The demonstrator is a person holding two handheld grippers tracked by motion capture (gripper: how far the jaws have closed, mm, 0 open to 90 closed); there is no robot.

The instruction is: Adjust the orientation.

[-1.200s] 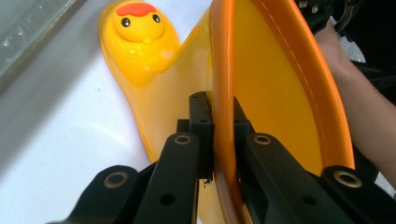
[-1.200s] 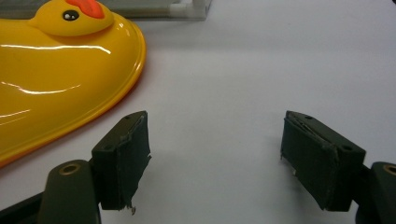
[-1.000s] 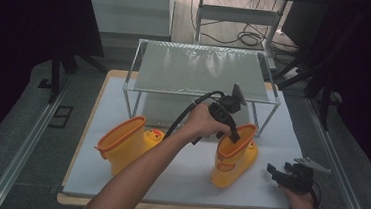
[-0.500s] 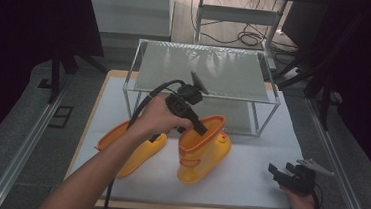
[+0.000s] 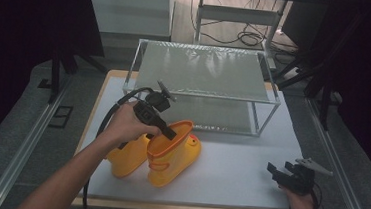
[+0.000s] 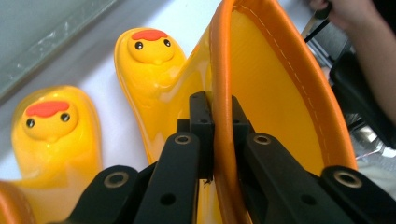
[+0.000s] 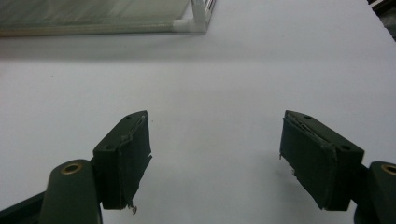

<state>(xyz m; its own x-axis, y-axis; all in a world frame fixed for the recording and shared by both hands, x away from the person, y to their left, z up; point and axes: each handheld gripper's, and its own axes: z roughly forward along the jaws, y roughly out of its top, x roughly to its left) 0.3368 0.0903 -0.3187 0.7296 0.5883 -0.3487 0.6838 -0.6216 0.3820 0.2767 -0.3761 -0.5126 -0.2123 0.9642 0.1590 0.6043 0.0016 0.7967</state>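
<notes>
high view, boot: I've got my left gripper (image 5: 170, 132) pinched onto the orange rim of one yellow duck boot (image 5: 172, 156), and it sits on the white table (image 5: 238, 174) just beside the second boot (image 5: 129, 156), touching or nearly so, in front of the glass shelf rack (image 5: 202, 86).
high view, right side: my right gripper (image 5: 288, 175) sits low at the near right corner of the table, well apart from both boots.
left gripper view, grip: jaws nearly closed, clamped on the thin orange cuff (image 6: 223, 116), one pad inside the shaft and one outside.
left gripper view, handling: looks like glossy rubber or PVC, so my guess is light, bendy at the shaft, and kinda slippery. The cuff with its stitched edge seems the best place to grab; the smooth toe would probably slide out.
left gripper view, faces: both toes have a duck face, red patch, black dot eyes, little beak (image 6: 152, 46).
left gripper view, writing: no brand or label I can read.
right gripper view, state: jaws spread wide, nothing between them, just bare white table and a corner of the rack (image 7: 198, 14).
right gripper view, writing: none.
</notes>
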